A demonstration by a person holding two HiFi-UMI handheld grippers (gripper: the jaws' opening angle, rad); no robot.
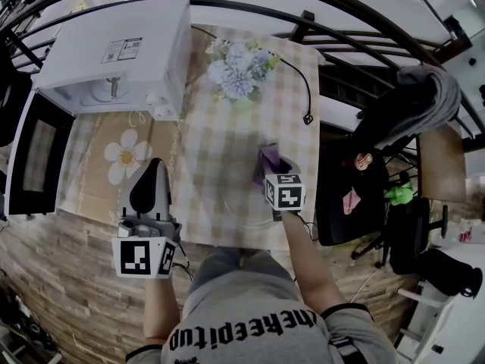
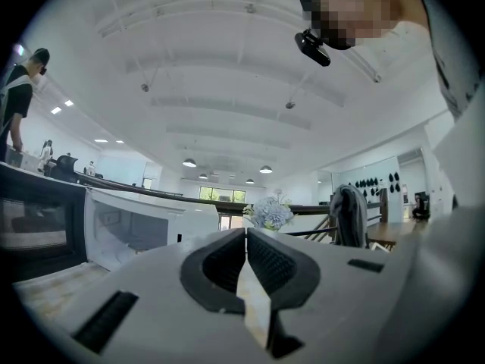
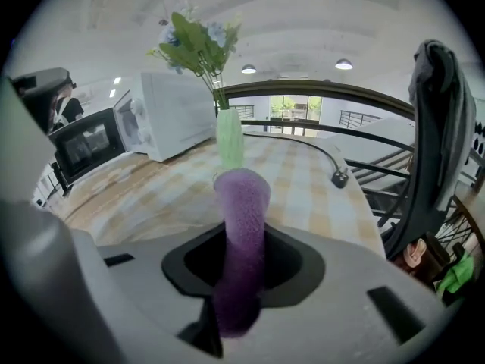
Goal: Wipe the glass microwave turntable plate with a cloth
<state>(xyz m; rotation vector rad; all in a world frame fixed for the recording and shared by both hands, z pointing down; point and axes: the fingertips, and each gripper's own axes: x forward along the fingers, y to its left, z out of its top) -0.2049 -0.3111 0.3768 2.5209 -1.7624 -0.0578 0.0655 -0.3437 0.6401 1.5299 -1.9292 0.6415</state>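
A clear glass turntable plate (image 1: 241,209) lies faintly visible near the front edge of the checked tablecloth. Right over its far side, my right gripper (image 1: 271,169) is shut on a purple cloth (image 1: 267,156). In the right gripper view the cloth (image 3: 241,218) stands as a rolled wad between the jaws and points toward the vase. My left gripper (image 1: 154,165) hovers at the table's front left, off the plate. Its pads (image 2: 227,260) are pressed together with nothing held, and it tilts up toward the ceiling.
A white microwave (image 1: 121,51) stands at the back left with its dark door (image 1: 38,154) swung open. A vase of pale blue flowers (image 1: 236,70) sits mid-table at the back. A black cable and plug (image 1: 307,116) lie at the right edge. A black chair (image 1: 348,196) stands beside the table.
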